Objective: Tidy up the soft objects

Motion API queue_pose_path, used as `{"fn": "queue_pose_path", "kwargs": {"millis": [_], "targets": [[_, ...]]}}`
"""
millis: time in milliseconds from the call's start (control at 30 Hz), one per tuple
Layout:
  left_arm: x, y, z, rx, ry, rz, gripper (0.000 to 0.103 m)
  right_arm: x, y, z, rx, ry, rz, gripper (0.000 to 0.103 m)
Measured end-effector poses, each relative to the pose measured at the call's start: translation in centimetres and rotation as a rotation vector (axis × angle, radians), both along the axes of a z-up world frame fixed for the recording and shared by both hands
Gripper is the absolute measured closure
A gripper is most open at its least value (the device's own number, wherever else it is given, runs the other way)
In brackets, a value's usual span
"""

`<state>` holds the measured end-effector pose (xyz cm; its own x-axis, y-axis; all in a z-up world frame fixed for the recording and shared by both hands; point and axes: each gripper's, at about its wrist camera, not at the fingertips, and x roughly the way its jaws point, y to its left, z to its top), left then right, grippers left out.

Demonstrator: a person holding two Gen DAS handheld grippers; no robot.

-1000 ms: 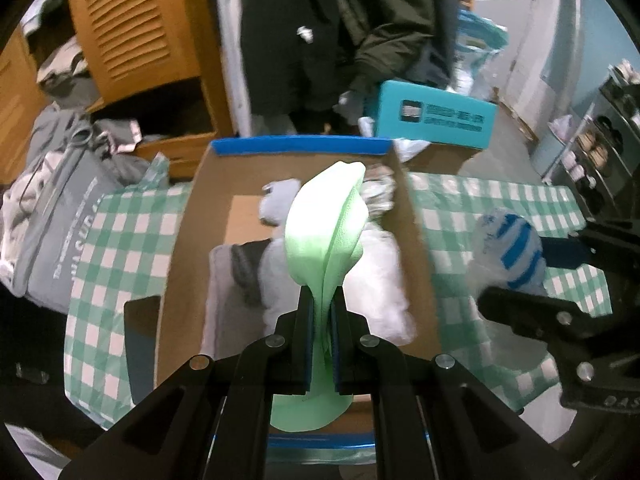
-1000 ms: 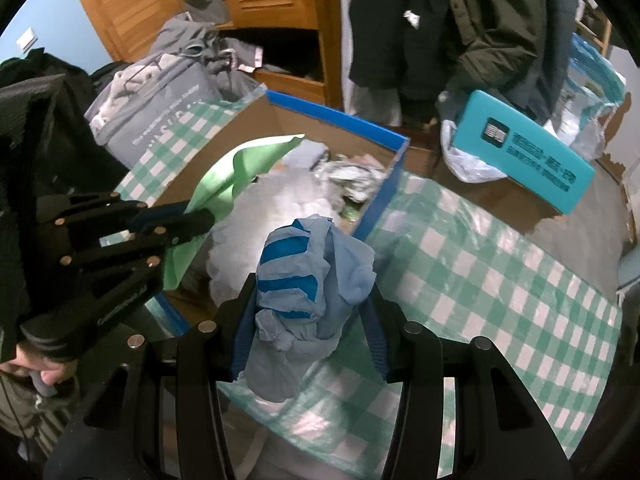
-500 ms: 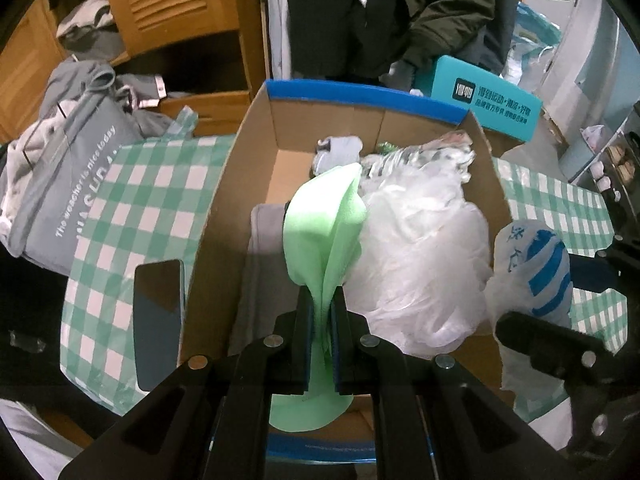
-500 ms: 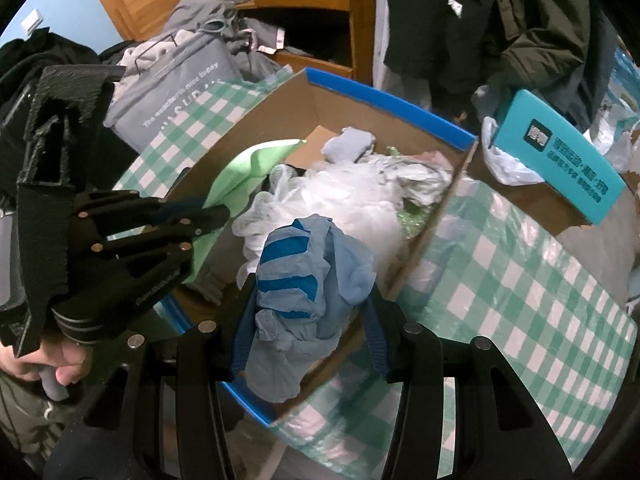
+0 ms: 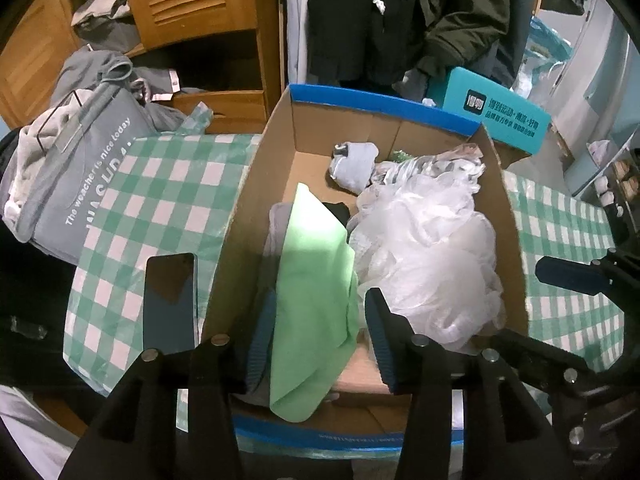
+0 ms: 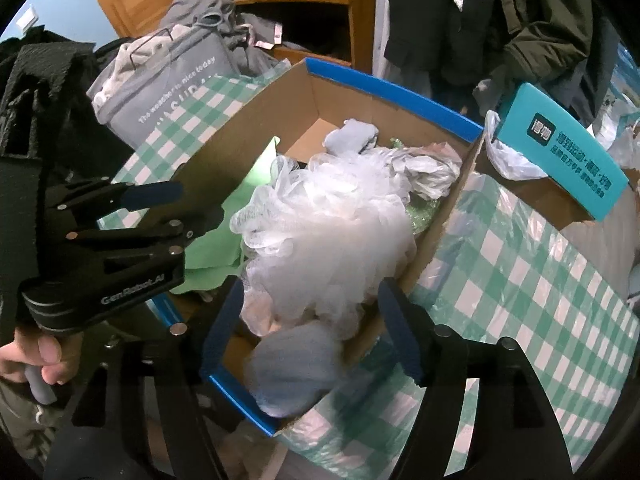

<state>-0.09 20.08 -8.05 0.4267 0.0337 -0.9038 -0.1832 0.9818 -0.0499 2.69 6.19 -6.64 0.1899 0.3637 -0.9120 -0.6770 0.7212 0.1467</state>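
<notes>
Left tool (image 5: 318,324): matte black linkage arms, silver screw heads at the pivots, ribbed blue pads (image 5: 260,336) on both fingers. White "GenRobot.AI" lettering on its body in the right wrist view. Right tool (image 6: 310,328): same black frame, blue pads, silver screws. Bare-skinned hand (image 6: 30,358) on a grey handle.

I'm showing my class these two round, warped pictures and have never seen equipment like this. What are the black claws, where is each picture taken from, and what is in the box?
No robot here: a person holds a two-finger gripper in each hand, and a fisheye camera on each looks along its fingers, hence the warping.

The left-wrist view shows the left gripper, open over a green cloth lying in the cardboard box. The right-wrist view shows the right gripper, also open, with a blurred blue-grey bundle below it in the box corner. Neither holds anything.

The box also holds a white mesh puff and a grey sock. It sits on a green checked tablecloth, beside a dark phone.
</notes>
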Motion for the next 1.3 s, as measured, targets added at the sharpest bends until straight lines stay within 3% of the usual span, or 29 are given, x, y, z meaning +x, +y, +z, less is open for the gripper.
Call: {"fn": "queue_pose_path", "kwargs": {"millis": [367,500,700,900,1000,1200,1300], "targets": [[-1.6,-1.1,3.0,0.014,-0.062,-0.024,0.041,0.0,-2.4,2.3,0.033,-0.024,-0.039,0.032],[-2.0,-1.7,3.9,0.021,-0.081,-0.036,0.026,0.0,-3.5,3.4,0.046,-0.048,-0.06,0.03],[-2.4,-3.0,5.6,0.025,-0.115,-0.059,0.021,0.6,-5.6,4.3,0.047,-0.081,-0.105,0.029],[-2.8,-4.4,7.4,0.075,-0.173,-0.069,0.015,1.2,-8.4,5.0,0.06,-0.095,-0.167,0.029],[-3.0,-5.1,7.9,0.094,-0.182,-0.077,0.014,1.2,-9.8,5.8,0.07,-0.124,-0.197,0.029],[-3.1,-6.8,8.7,0.14,-0.199,-0.096,0.002,1.2,-11.8,7.5,0.096,-0.15,-0.23,0.029],[-3.1,-7.4,9.0,0.151,-0.207,-0.1,0.002,1.1,-12.6,8.2,0.099,-0.166,-0.237,0.029]]}}
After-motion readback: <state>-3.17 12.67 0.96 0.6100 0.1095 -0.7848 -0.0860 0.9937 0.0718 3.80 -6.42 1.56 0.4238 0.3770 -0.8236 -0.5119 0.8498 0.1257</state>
